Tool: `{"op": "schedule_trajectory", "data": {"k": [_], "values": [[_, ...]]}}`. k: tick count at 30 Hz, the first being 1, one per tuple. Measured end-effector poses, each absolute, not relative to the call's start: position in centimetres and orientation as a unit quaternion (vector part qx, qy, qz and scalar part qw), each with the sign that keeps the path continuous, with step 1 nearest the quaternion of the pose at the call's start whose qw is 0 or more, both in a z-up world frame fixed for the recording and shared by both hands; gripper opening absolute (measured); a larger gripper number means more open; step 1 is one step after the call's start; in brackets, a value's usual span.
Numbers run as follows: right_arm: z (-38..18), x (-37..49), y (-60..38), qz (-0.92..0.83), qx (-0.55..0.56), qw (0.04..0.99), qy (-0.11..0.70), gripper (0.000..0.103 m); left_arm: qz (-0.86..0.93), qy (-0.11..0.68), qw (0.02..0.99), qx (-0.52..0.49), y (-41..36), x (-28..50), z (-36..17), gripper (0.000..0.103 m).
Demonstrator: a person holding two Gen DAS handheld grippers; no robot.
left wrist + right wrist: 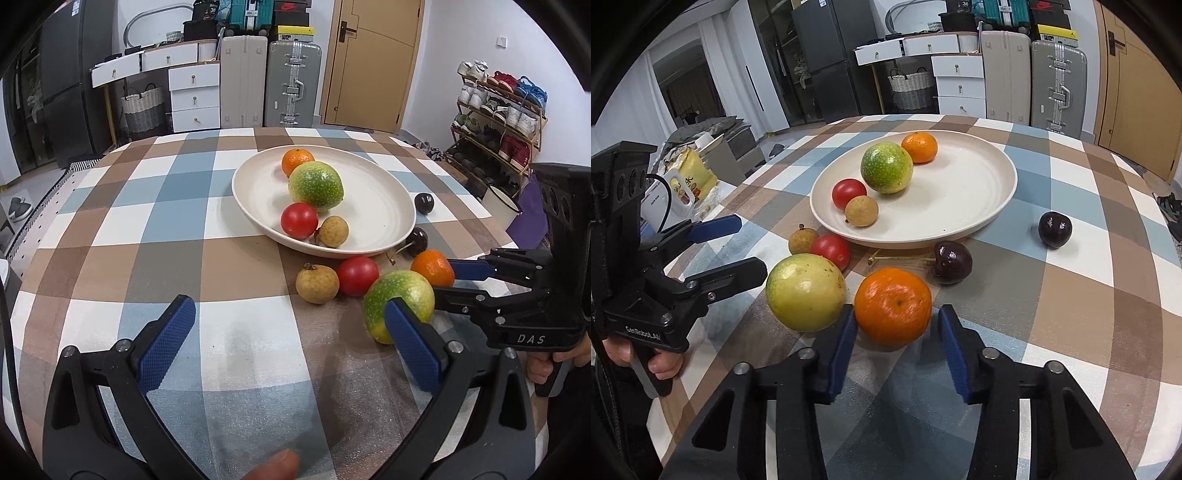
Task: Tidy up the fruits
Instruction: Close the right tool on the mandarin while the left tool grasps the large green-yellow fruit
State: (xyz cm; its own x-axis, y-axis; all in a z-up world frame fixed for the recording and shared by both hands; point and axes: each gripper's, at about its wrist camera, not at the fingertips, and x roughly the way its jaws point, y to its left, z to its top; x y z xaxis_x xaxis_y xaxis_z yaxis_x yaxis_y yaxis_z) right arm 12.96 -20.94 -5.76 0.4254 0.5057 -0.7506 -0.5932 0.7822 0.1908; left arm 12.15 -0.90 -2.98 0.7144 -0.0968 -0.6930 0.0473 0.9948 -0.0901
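Straddling orange [892, 306], right tool [897, 319].

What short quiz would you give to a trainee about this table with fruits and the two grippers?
1. True or false: the left gripper is shut on a tomato.
2. Choose one. Which fruit sits between the fingers of the right gripper?
A. a longan
B. the orange on the tablecloth
C. a cherry
3. Count: how many fruits lie on the plate?

Key: 1 false; 2 B; 3 four.
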Motion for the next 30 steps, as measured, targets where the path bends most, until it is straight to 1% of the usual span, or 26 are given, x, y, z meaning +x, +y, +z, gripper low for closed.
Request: {"op": "schedule_trajectory", "data": {"k": [1, 11, 23, 25, 27, 30], "values": [[-5.7, 12.9, -20.9, 0.329, -0.050, 0.842, 0.426, 0.041, -0.040, 0.376, 0.925, -0.033, -0.9, 12.1, -3.0, 0.102], [-5.4, 12.5, -20.9, 0.331, -0.054, 0.846, 0.414, 0.039, -0.067, 0.364, 0.928, -0.040, -1.2, 11.4, -2.5, 0.102], [-5.4, 11.8, -20.0, 0.347, -0.070, 0.839, 0.413, 0.039, -0.115, 0.391, 0.913, 0.016, -5.2, 11.8, -3.2, 0.102], [-5.3, 11.8, -20.0, 0.347, -0.070, 0.839, 0.413, 0.039, -0.118, 0.401, 0.908, 0.020, -5.5, 12.1, -3.5, 0.097], [-5.4, 11.8, -20.0, 0.346, -0.070, 0.839, 0.413, 0.039, -0.125, 0.412, 0.903, 0.019, -5.7, 12.4, -3.9, 0.083], [-5.4, 11.8, -20.1, 0.348, -0.068, 0.838, 0.415, 0.039, -0.135, 0.423, 0.896, 0.013, -5.7, 12.9, -4.4, 0.071]]}}
